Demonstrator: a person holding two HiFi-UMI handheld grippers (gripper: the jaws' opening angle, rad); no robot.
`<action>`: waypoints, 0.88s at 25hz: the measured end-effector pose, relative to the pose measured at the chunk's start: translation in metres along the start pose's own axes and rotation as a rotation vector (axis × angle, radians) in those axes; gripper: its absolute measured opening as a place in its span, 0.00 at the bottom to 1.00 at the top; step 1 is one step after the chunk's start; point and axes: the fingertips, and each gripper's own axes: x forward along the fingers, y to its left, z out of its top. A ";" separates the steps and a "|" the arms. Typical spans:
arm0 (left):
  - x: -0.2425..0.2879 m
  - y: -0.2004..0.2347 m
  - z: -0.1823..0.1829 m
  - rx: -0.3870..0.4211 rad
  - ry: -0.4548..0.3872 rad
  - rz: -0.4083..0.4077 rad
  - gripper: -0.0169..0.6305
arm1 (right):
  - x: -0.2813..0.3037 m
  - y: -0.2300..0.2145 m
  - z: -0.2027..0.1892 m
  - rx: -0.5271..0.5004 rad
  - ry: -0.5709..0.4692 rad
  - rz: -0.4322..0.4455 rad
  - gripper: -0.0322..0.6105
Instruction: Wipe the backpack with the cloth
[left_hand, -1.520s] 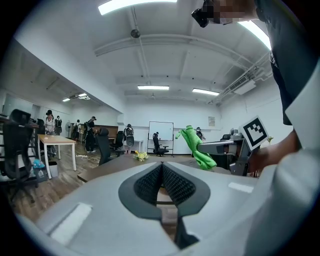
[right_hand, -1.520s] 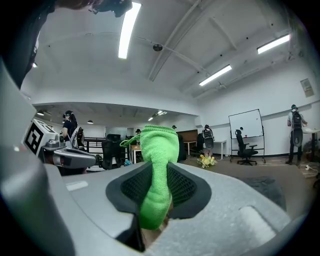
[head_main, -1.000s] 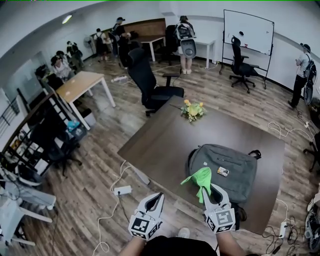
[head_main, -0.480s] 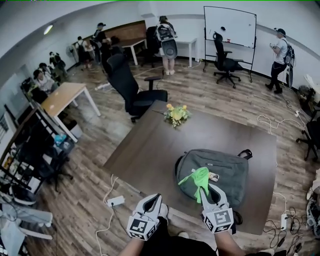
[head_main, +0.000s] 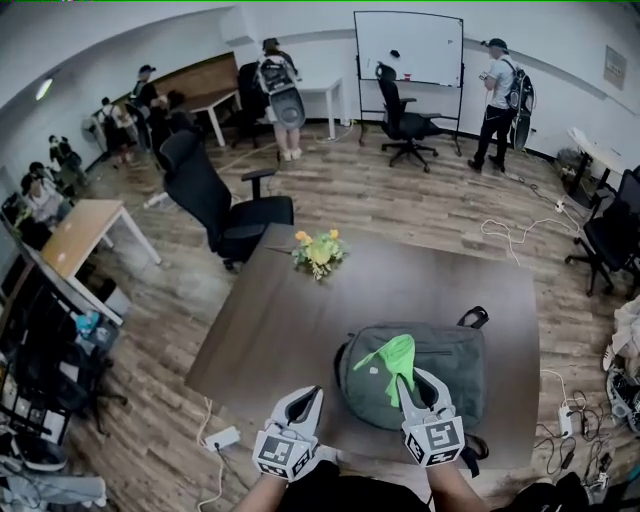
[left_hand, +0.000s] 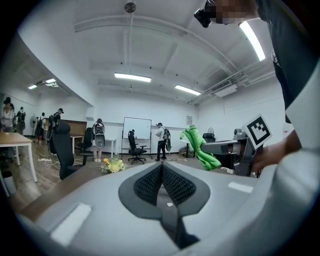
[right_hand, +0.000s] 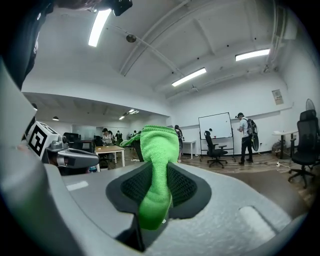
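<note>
A grey-green backpack lies flat on the dark brown table, near its front edge. My right gripper is shut on a bright green cloth, held up over the near side of the backpack; in the right gripper view the cloth stands pinched between the jaws. My left gripper is shut and holds nothing, hovering at the table's front edge, left of the backpack. In the left gripper view its jaws meet, and the cloth shows off to the right.
A small bunch of yellow flowers sits at the table's far side. A black office chair stands beyond it. Several people stand at the back by a whiteboard. Cables and a power strip lie on the wooden floor.
The view has swung so the table and backpack sit further left and nearer. The right gripper still holds the cloth above the backpack. The left gripper has stayed low at the front edge.
</note>
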 end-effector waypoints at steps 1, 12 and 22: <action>0.007 0.006 0.001 0.003 0.001 -0.019 0.05 | 0.006 -0.003 0.001 0.004 -0.001 -0.018 0.20; 0.064 0.047 0.013 0.018 -0.017 -0.229 0.05 | 0.044 -0.012 -0.001 0.023 0.021 -0.202 0.20; 0.093 0.050 0.011 0.017 -0.008 -0.373 0.05 | 0.048 -0.022 -0.005 0.018 0.055 -0.337 0.20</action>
